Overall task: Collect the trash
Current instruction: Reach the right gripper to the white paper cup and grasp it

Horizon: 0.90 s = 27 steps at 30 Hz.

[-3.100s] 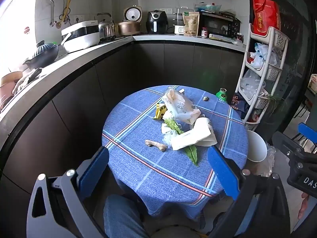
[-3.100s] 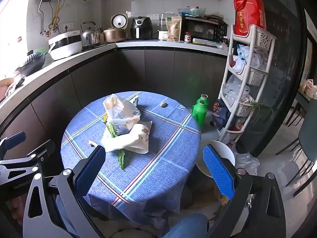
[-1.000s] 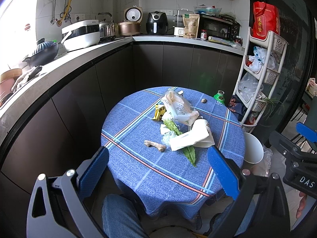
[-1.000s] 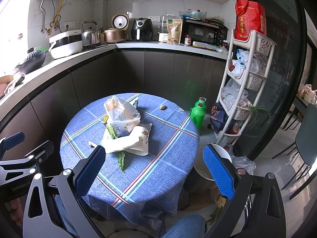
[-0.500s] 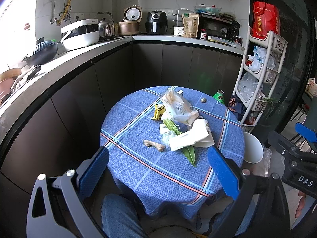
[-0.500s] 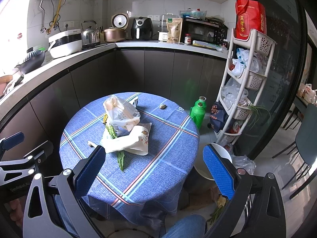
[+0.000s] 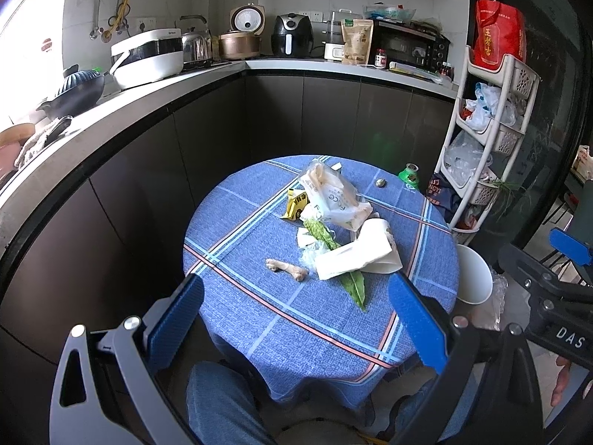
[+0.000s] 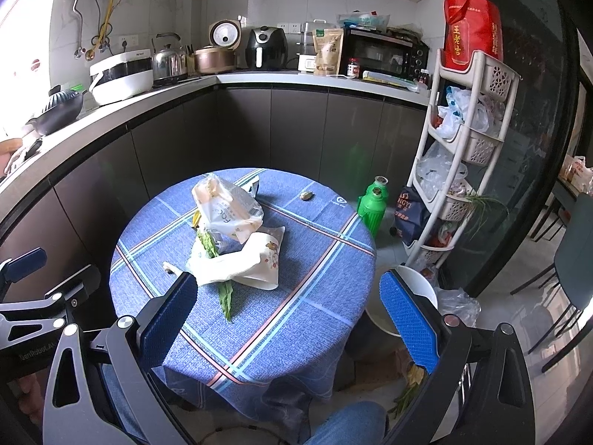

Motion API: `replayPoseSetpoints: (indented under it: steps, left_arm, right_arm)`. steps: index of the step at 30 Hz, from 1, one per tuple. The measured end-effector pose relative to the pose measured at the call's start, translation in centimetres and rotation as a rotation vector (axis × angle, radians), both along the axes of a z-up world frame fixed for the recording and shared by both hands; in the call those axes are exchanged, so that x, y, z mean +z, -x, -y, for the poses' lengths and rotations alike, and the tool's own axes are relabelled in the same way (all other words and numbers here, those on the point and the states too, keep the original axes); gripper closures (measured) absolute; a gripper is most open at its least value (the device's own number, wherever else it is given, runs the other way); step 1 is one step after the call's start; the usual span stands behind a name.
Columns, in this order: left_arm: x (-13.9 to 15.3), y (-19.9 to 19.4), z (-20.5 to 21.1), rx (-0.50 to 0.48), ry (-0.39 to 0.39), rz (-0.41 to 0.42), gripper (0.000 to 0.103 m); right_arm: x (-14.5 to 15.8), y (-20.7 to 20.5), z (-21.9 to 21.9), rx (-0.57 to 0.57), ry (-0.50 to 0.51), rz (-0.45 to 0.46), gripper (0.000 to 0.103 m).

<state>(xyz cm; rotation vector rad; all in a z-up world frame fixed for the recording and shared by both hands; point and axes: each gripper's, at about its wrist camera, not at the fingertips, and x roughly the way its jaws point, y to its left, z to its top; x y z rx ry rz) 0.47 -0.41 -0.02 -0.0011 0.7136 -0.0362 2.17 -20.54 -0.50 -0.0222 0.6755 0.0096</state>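
- Hovering wide open and empty, left gripper [image 7: 296,319] and right gripper [image 8: 285,319] sit short of the trash pile [image 7: 344,230] ahead on the table [image 7: 259,315].
- Pinching the limp paper bag [image 8: 241,263] could drag the leaf [image 8: 226,300] off the edge.
- Bin [image 8: 411,296], beyond the right finger, is partly hidden, likely making drops miss.

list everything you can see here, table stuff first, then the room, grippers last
table: 1, round, blue plaid cloth
plastic bag: 1, clear with print, far middle of table
yellow wrapper: 1, left of the bag
paper bag: 1, white, table centre
green leaf: 1, under the paper bag
bone: 1, tan, left of the paper bag
bin: 1, white, floor right of table
green bottle: 1, on floor
rack: 1, white, at right
left gripper: open, empty
right gripper: open, empty
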Motion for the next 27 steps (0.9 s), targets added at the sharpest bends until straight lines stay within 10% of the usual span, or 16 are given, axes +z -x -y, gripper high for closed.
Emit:
replayPoseSetpoints:
  steps: [12, 27]
  left_arm:
    - [-1.7, -2.8, -0.6, -0.011, 0.036, -0.046, 0.004]
    - [-8.8, -10.8, -2.3, -0.233, 0.227, -0.217, 0.017]
  right_arm:
    - [-2.2, -3.0, 0.2, 0.050, -0.028, -0.034, 0.009]
    - [-13.5, -12.4, 0.0, 0.188, -0.076, -0.266, 0.015]
